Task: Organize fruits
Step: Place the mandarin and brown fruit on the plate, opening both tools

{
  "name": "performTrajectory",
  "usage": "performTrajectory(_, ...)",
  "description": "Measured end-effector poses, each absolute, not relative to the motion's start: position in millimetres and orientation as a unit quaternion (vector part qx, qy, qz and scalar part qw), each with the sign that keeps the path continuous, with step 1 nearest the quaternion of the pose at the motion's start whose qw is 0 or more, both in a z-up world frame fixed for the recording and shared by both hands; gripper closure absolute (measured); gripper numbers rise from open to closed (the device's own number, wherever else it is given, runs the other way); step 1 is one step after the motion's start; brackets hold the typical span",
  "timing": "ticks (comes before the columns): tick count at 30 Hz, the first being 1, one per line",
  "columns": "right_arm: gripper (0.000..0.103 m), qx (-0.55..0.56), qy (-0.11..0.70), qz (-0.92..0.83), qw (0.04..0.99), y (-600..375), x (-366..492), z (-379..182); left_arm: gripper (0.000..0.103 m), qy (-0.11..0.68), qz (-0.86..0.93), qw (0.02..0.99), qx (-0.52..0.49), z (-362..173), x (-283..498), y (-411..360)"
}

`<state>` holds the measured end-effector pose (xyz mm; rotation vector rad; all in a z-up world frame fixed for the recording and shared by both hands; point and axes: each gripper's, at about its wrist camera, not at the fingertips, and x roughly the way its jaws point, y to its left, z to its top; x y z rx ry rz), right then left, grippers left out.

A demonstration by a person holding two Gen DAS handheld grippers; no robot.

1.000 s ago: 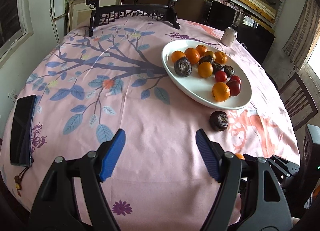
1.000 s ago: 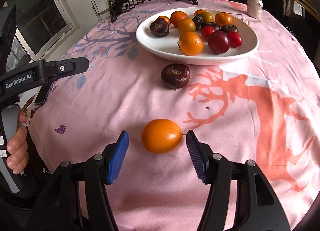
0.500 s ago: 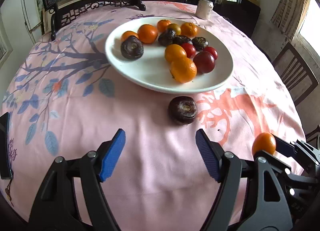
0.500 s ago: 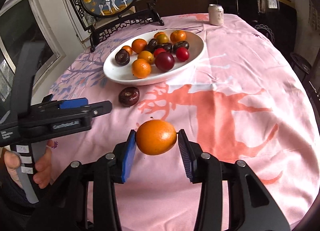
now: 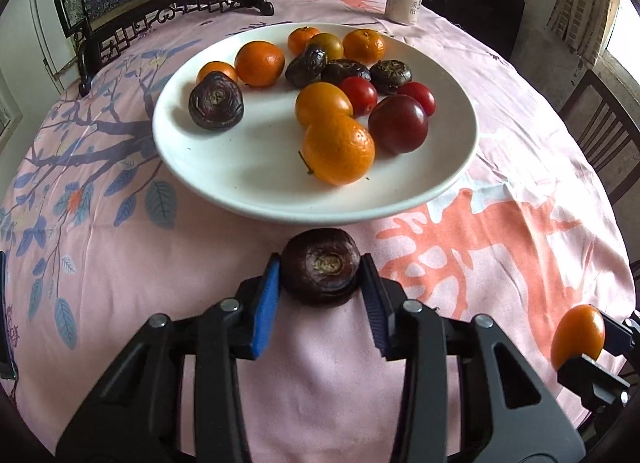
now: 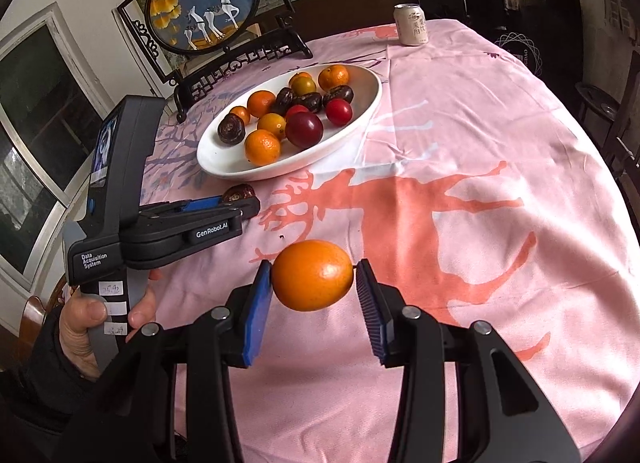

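Hiding behind left claw (image 6: 240,205), dark fruit (image 6: 239,195) — mostly covered.

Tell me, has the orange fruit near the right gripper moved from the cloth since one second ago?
Yes. The orange fruit lay on the pink tablecloth then; now the right gripper holds it above the cloth.

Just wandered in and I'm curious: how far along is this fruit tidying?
Nearly finished, it seems. Done: the white plate already holds oranges, tomatoes and dark fruits. In hand: the right gripper holds an orange fruit off the cloth, and the left gripper is closing on a dark fruit on the table beside the plate. Left: setting both on the plate.
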<state>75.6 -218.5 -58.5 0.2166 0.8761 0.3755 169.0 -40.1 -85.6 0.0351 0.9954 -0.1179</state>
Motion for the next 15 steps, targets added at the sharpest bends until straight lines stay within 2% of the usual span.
performTrajectory(15,0.06,0.078,0.427,0.183,0.882,-192.1,84.9,-51.5,0.064,0.456,-0.108,0.883,-0.038,-49.5,114.2,1.6)
